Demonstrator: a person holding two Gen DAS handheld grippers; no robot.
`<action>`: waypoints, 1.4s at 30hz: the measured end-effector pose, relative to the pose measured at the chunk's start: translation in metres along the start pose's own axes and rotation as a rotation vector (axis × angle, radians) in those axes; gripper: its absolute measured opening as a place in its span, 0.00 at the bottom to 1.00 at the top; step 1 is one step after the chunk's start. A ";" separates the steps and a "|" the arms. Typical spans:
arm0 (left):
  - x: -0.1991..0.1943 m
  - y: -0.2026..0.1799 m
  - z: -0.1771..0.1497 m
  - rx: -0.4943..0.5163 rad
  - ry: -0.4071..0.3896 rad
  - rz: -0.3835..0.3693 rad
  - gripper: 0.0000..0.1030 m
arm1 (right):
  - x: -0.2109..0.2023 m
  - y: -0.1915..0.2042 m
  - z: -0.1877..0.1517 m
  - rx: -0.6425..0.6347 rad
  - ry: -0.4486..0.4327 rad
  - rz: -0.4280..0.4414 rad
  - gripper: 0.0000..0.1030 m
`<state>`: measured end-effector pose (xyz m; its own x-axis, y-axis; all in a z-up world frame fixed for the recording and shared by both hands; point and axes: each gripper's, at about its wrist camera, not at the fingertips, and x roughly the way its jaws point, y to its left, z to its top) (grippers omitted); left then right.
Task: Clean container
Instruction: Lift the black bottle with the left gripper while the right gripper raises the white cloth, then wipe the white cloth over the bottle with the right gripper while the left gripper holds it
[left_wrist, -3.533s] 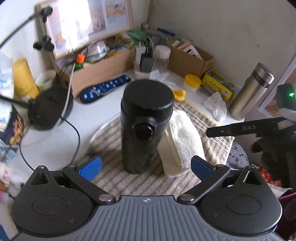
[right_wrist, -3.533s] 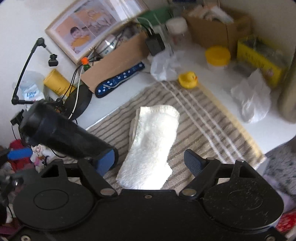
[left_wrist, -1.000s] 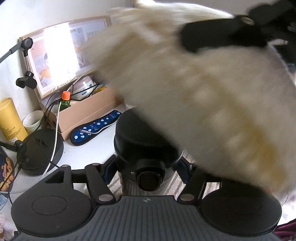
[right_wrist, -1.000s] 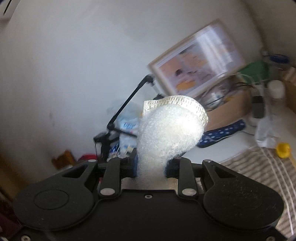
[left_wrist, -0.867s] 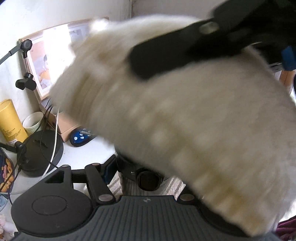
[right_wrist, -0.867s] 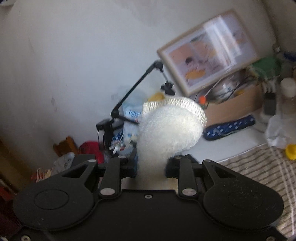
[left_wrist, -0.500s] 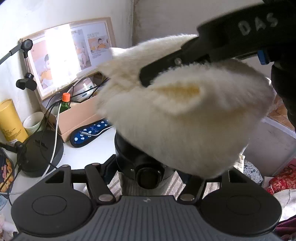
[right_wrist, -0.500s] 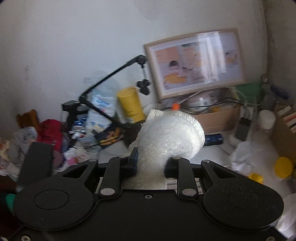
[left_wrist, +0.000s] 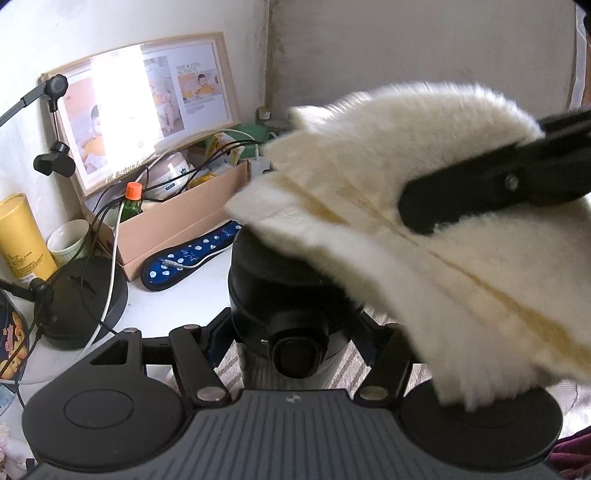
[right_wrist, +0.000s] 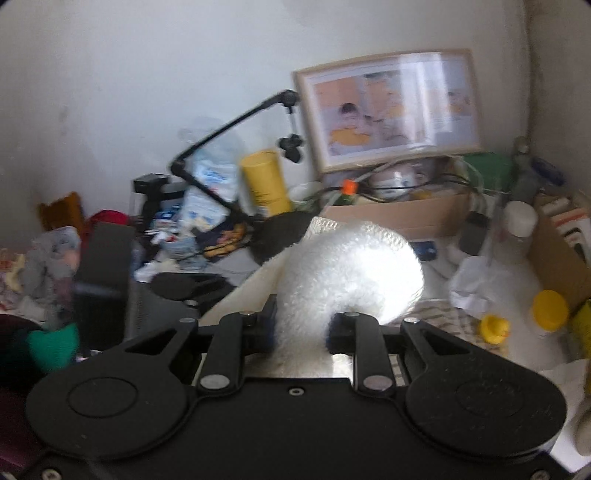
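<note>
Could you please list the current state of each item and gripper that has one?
Black container: upright, lid on, clamped.
White towel: folded, lifted, draped over the container's lid.
Left gripper: shut on the container.
Right gripper: shut on the towel.
Green bottle: capped, upright.

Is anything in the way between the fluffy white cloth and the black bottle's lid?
Nothing visible. The right gripper pinches the white cloth, which hangs right over the black bottle gripped by the left gripper; whether they touch is unclear.

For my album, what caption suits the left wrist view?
Left gripper clamps a black flask while a white towel covers its lid.
</note>
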<state>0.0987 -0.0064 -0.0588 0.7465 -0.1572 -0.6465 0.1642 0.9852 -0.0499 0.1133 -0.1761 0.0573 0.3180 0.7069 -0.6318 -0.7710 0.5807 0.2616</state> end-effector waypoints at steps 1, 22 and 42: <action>0.000 0.001 0.002 0.000 0.001 0.000 0.63 | 0.001 0.003 0.002 -0.005 -0.006 0.015 0.20; 0.006 0.002 0.007 -0.030 -0.006 0.001 0.63 | 0.021 -0.046 -0.023 0.125 -0.025 -0.157 0.20; 0.006 0.029 0.012 0.231 0.016 -0.192 0.68 | 0.003 -0.092 -0.060 0.378 -0.085 0.037 0.20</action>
<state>0.1160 0.0201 -0.0548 0.6777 -0.3358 -0.6542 0.4450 0.8955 0.0013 0.1519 -0.2520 -0.0127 0.3501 0.7521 -0.5583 -0.5305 0.6505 0.5436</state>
